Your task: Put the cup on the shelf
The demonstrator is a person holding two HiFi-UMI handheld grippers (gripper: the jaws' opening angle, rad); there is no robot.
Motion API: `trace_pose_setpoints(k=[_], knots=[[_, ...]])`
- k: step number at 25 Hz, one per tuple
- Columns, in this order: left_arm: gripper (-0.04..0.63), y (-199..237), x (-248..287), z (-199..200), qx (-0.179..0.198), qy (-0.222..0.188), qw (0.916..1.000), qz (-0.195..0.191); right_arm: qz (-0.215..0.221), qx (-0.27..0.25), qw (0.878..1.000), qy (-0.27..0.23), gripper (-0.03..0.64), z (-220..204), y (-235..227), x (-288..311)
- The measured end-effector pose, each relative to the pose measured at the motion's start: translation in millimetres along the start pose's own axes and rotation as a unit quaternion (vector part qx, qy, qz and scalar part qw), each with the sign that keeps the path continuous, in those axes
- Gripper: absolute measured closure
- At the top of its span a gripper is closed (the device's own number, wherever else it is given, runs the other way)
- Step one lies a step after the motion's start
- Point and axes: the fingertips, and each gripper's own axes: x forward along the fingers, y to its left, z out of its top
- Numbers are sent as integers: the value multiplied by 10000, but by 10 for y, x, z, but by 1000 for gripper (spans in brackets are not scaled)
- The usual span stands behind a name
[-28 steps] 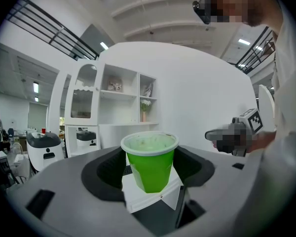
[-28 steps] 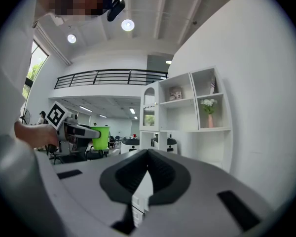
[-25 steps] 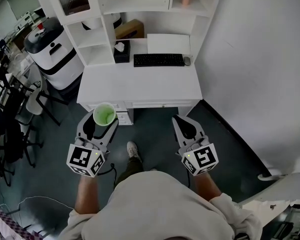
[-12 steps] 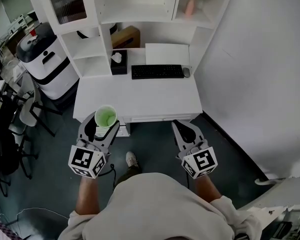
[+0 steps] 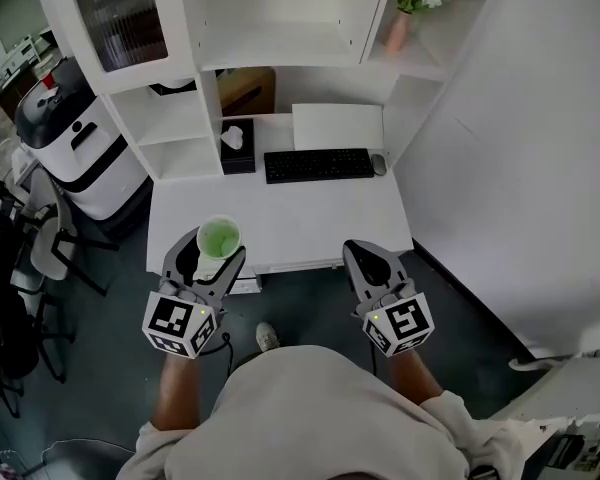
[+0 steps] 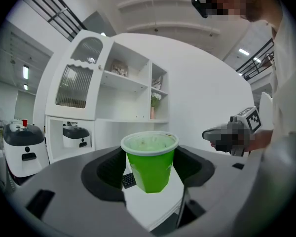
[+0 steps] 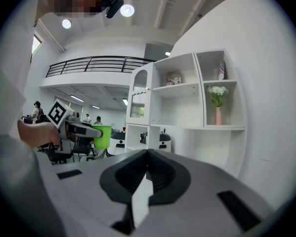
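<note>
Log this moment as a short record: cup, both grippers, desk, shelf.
cup: green plastic cup, upright, carried at the desk's front edge
left gripper: shut on the cup, pads on its sides
right gripper: shut, empty
desk: white desk with black keyboard and tissue box
shelf: white shelf unit above the desk, pink vase in a right compartment
task state: cup not yet on the shelf

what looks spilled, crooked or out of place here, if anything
Nothing stands out. The green cup sits upright in the left gripper's jaws with no spill showing, and the keyboard lies straight on the desk.
</note>
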Motion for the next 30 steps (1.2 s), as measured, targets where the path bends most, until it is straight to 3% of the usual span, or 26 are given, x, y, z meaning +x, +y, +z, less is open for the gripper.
trace_pose_setpoints(k=[12, 30], knots=[[296, 514, 535, 136, 103, 55, 9988, -469, -262, 53, 9995, 150, 612, 9, -85, 604], [296, 753, 1665, 414, 133, 331, 9983, -464, -192, 125, 9997, -70, 612, 92, -995, 1069]])
